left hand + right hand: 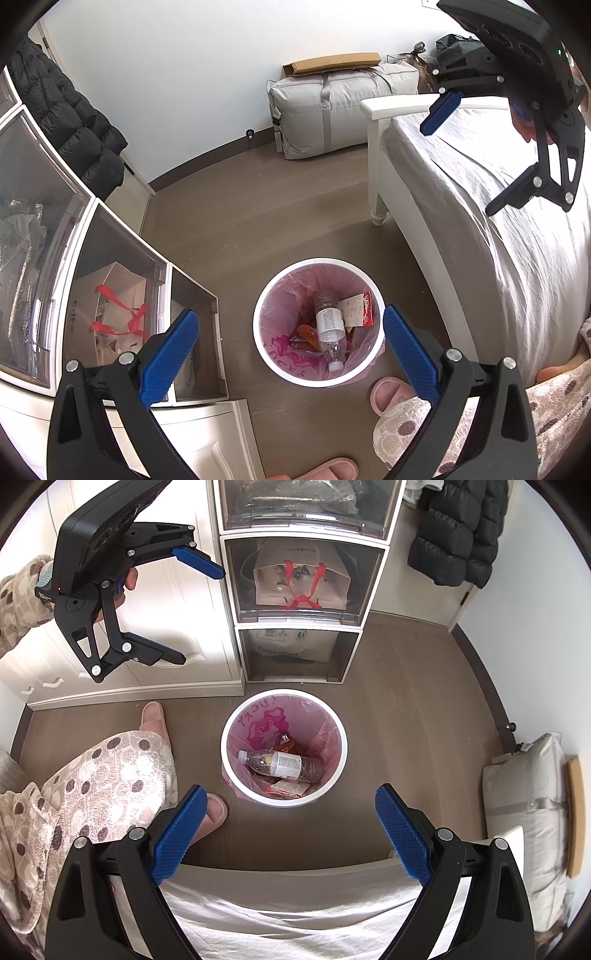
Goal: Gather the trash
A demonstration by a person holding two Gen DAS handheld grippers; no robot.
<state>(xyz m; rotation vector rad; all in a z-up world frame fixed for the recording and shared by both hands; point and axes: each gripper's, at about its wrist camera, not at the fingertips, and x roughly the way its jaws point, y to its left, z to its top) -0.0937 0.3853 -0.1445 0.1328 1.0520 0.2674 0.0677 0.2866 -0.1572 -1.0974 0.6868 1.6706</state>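
A white trash bin lined with a pink bag was seen standing on the brown floor, between the bed and a stack of clear-fronted drawers. Inside it lay a clear plastic bottle, an orange wrapper and a red-and-white packet.

The left gripper was held above the bin with its blue pads spread wide, and nothing was gripped between them. The right gripper was likewise held wide open and empty over the edge of the bed, with the bin just beyond its fingers. Each tool was also caught in the other's view, raised in the air with its jaws parted.

Close beside the bin, pink slippers and the holder's spotted fleece trousers were seen. The lowest drawer stood just behind the bin in the right wrist view, and a white cabinet was set next to it. A grey storage bag topped with flat cardboard rested against the far wall, and a black puffer jacket hung near the drawers.
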